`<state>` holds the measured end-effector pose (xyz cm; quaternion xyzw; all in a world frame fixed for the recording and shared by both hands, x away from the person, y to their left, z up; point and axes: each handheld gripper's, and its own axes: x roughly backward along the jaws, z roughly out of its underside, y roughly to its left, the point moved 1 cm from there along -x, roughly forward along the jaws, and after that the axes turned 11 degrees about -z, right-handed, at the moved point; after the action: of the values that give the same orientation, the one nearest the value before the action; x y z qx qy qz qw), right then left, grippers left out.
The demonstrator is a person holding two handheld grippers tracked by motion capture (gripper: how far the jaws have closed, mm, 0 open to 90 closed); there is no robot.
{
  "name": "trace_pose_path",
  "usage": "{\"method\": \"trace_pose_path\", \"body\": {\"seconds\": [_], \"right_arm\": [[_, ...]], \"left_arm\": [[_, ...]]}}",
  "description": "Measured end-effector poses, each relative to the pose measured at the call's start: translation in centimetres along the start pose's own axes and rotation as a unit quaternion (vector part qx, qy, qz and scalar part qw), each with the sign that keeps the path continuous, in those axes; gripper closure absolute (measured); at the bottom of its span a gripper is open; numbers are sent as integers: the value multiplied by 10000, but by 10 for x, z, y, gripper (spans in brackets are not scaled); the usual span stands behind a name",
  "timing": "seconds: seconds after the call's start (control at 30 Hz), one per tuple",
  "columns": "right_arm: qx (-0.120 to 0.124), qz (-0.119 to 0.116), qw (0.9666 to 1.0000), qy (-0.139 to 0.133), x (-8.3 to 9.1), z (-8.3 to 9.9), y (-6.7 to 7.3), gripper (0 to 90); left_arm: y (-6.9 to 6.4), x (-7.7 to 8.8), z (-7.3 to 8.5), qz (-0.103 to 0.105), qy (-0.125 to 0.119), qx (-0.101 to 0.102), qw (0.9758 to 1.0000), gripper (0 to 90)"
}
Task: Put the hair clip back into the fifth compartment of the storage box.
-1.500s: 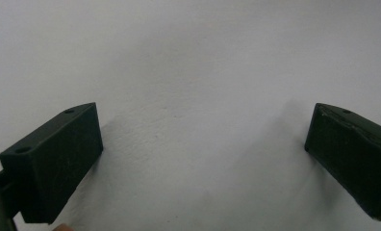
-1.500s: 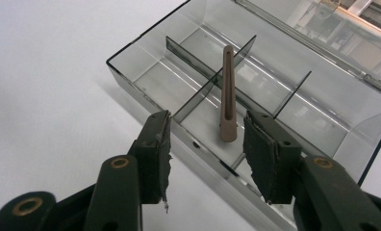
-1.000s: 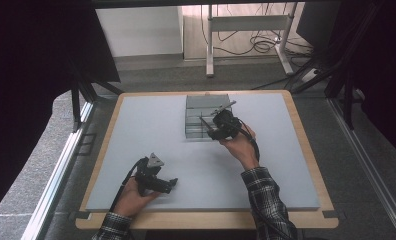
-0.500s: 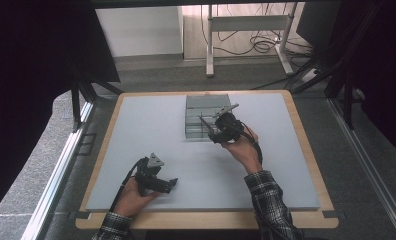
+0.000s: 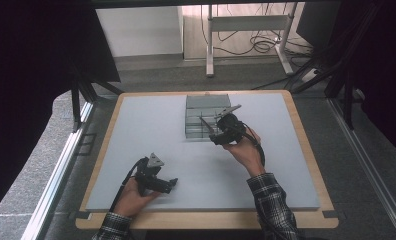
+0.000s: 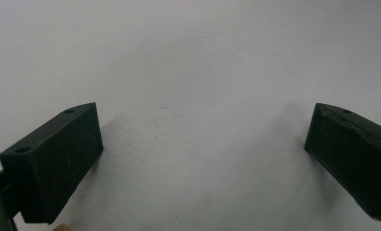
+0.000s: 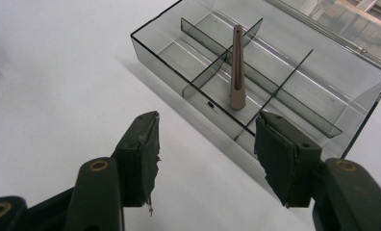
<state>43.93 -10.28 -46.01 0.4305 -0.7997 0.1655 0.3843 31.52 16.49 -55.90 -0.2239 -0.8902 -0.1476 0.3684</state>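
Observation:
A smoky clear divided box (image 7: 175, 49) stands on the pale mat, with its lid open at the back; it sits at the mat's far middle (image 5: 207, 102). A slim tan peg (image 7: 237, 67) leans inside it, its lower end in a front compartment and its top against the crossing dividers. My right gripper (image 7: 205, 130) hovers just short of the box's front wall (image 5: 215, 134). Its jaws have just been opening, and nothing is between them. My left gripper (image 6: 203, 125) rests low over the bare mat at the near left (image 5: 171, 185), jaws wide apart and empty.
The grey mat (image 5: 151, 130) lies on a wooden-edged table (image 5: 306, 150). Dark frame bars (image 5: 78, 95) stand at the left and right sides. Beyond the far edge are a white desk leg (image 5: 210, 40) and floor cables (image 5: 258, 45).
The right gripper has drawn back a little from the box toward the near edge. The left hand has stayed where it was.

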Motion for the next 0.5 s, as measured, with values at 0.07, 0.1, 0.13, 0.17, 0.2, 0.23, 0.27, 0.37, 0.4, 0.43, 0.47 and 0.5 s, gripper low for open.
{"method": "trace_pose_path", "body": {"seconds": [0.07,0.1,0.13,0.17,0.2,0.23,0.27,0.37,0.4,0.43,0.47,0.5], "right_arm": [[-1,-2,10000,0,1,1,0,404],[-10,4,10000,-5,2,1,1,403],[-5,6,10000,-3,2,2,1,402],[5,8,10000,-1,3,2,1,401],[-3,12,10000,-8,3,3,1,400],[-3,5,10000,-10,4,3,1,398],[-1,8,10000,-8,4,3,1,396],[-2,13,10000,-9,6,5,2,394],[-16,16,10000,-14,6,5,2,394],[-31,15,10000,-21,7,6,2,394],[-43,16,10000,-22,8,6,2,394],[-42,16,10000,-23,8,7,2,394]], "left_arm": [[0,0,0,3,1,0,10000,0],[0,0,0,3,0,0,10000,0],[0,0,0,3,1,0,10000,0],[0,0,0,1,0,0,10000,0],[0,0,0,3,0,1,10000,0],[0,0,0,3,1,2,10000,0],[0,0,0,2,2,-1,10000,0],[0,0,0,2,0,1,10000,0],[0,0,0,2,1,0,10000,0],[0,0,0,2,1,-2,10000,0],[0,0,0,2,0,0,10000,0],[0,0,0,2,2,-1,10000,0]]}}
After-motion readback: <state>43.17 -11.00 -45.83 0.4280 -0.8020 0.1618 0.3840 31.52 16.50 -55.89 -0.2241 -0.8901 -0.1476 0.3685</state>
